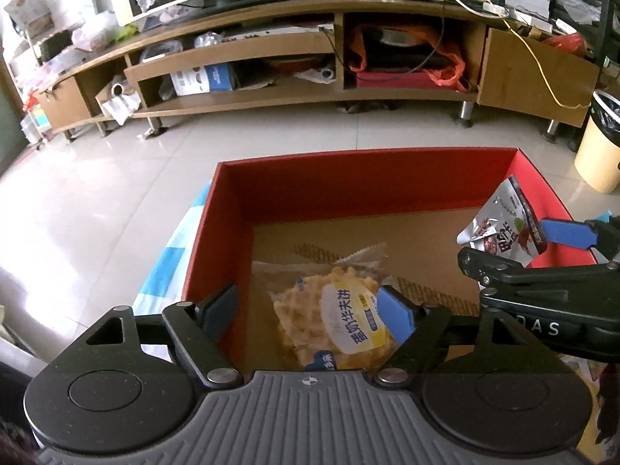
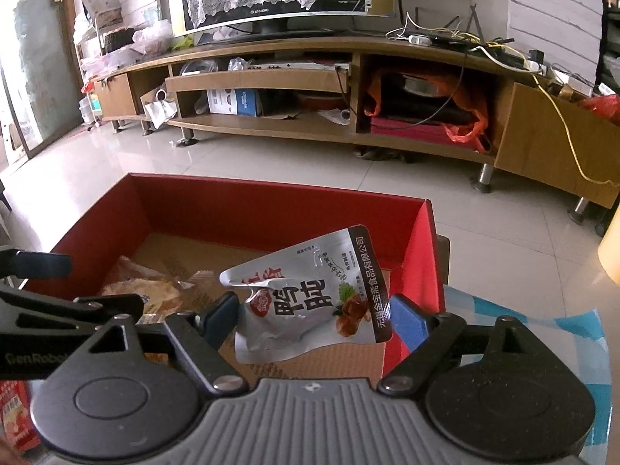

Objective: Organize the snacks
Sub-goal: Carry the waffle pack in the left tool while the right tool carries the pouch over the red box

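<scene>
A red box with a brown cardboard floor stands below both grippers. On that floor lies a clear packet of yellow waffle. My left gripper hangs open over it; its left finger is apart from the packet. Over the box's right side, a silver pouch with black characters hangs tilted in the air. My right gripper is shut across its width, with a pad at each side edge and the pouch's left corner crumpled. In the left wrist view the pouch sits between the right gripper's blue pad and black finger.
The box rests on a blue-and-white checked surface. Beyond it are a tiled floor, a long wooden TV stand full of clutter, and a cream waste bin at far right. A red snack packet lies at the lower left.
</scene>
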Demonstrator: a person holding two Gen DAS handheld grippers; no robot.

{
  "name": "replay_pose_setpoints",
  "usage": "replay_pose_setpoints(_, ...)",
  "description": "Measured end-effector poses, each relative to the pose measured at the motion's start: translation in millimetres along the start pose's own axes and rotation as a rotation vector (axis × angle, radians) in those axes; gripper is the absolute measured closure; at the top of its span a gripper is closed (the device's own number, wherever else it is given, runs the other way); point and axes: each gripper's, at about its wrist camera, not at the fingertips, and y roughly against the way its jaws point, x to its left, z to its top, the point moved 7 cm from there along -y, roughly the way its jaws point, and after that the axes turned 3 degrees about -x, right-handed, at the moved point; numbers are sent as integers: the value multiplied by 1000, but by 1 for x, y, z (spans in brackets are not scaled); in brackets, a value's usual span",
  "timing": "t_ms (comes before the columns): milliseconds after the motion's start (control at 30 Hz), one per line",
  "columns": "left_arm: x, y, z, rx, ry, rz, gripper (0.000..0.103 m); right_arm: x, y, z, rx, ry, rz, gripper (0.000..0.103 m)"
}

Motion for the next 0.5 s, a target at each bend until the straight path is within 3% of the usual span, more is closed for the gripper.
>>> replay_pose_setpoints(500, 16, 12, 9, -20, 69, -8, 14, -6, 10, 8, -28, -79, 82, 17)
